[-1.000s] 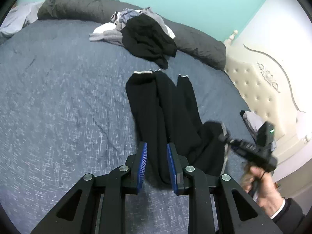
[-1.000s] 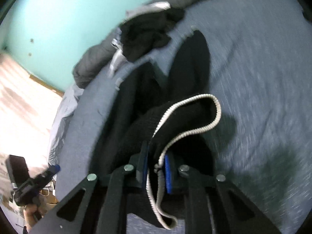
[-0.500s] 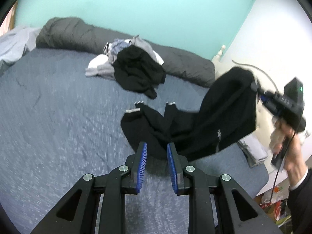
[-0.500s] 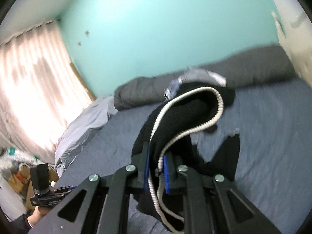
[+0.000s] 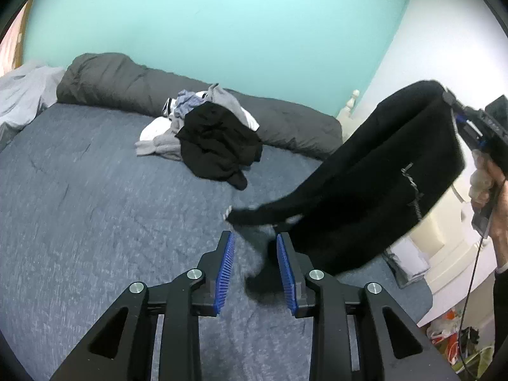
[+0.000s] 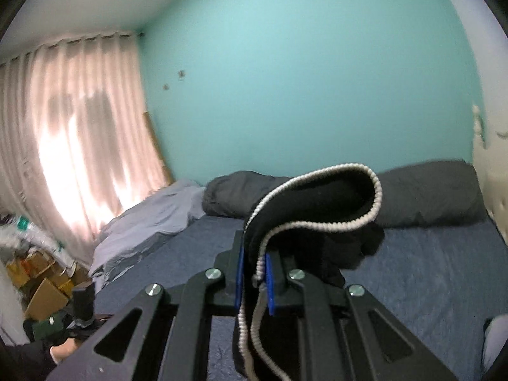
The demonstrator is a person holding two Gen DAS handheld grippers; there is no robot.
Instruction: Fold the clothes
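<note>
On the left of the bed (image 5: 79, 209) nothing of the job lies near you; the pile (image 5: 203, 136) of unsorted clothes sits farther back against the grey bolster (image 5: 127, 82), well apart from the piece in hand.

Your left gripper (image 5: 254, 270) hangs over the blue cover with its blue pads spread and nothing between them. Just ahead of it the low end of the black garment (image 5: 365, 190) trails down, its pale-edged cuff (image 5: 230, 217) close above or on the cover (blur hides which).

To the right, the garment rises in a long slack sweep to your right gripper (image 6: 254, 277), which is clamped on a white-trimmed hem (image 6: 317, 197). The cloth bulges above the pads and droops past them, so the bite takes only the edge.

Judging by that sag, this is a soft, thick knit with some weight: it will not hold a shape, it will stretch under its own load, and a crease will only stay once it is pressed flat on the bed. It looks grippy, not slick, so the ribbed pads should hold it. Take hold on the trimmed edges and cuffs, where the fabric is doubled and firm; the loose middle would bunch. The low trailing end is the natural place for your free left gripper.
</note>
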